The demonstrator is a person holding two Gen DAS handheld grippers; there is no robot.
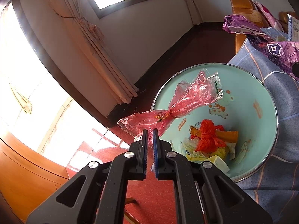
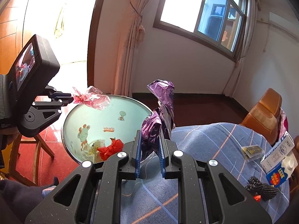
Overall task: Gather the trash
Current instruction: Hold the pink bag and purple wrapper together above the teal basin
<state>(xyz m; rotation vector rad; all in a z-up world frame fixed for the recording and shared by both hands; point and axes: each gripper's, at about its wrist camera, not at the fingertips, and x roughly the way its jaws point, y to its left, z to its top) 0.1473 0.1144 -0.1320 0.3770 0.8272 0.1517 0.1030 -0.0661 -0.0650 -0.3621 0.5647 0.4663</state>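
Supporting surface: a bed or table draped in a blue plaid cloth (image 2: 214, 143), with thin pink and white lines; which of the two cannot be told. Lying directly on the cloth, toward its far right edge: a small clear packet with dark and yellow contents (image 2: 252, 150); a white and blue carton (image 2: 278, 162) printed "Look"; and a dark knitted item (image 2: 260, 187) nearest the camera. The three lie near one another. A mint-green trash bin (image 2: 119, 102) abuts the cloth's left edge.
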